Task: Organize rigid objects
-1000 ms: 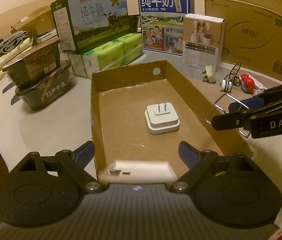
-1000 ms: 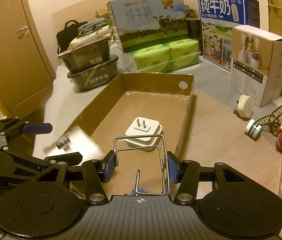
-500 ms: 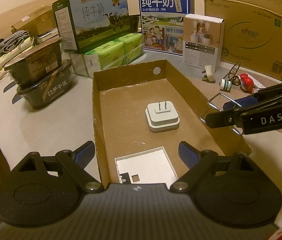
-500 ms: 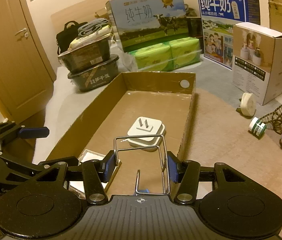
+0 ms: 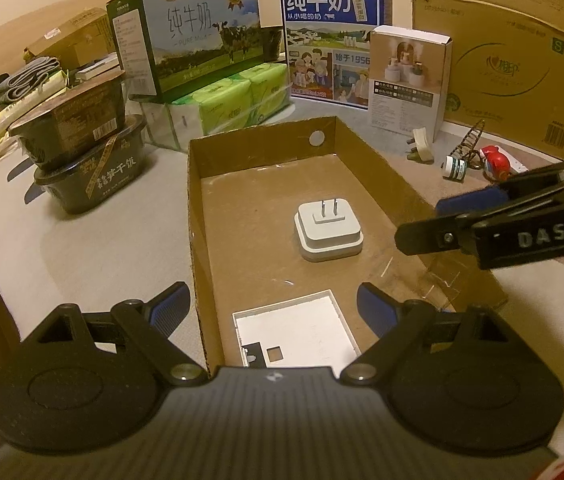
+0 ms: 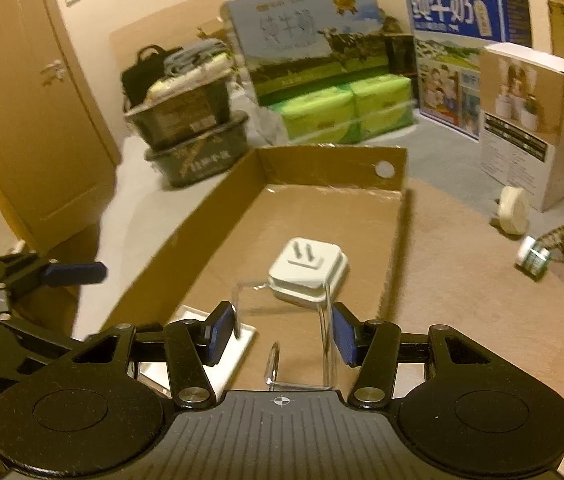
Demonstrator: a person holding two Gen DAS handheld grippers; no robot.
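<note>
Released a moment ago, the wire rack [image 6: 294, 320] sits blurred between the just-widened right claw [image 6: 282, 330] over the cardboard tray [image 5: 386, 168]; the left claw [image 5: 272, 306] gapes empty.

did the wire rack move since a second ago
Yes. The wire rack has dropped from the just-opened right hand-held gripper toward the cardboard tray floor, near the white plug adapter.

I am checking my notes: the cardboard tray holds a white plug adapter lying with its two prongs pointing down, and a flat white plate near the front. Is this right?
Not quite. In the left wrist view the plug adapter in the cardboard tray lies with its prongs pointing up. The flat white plate is near the front.
</note>
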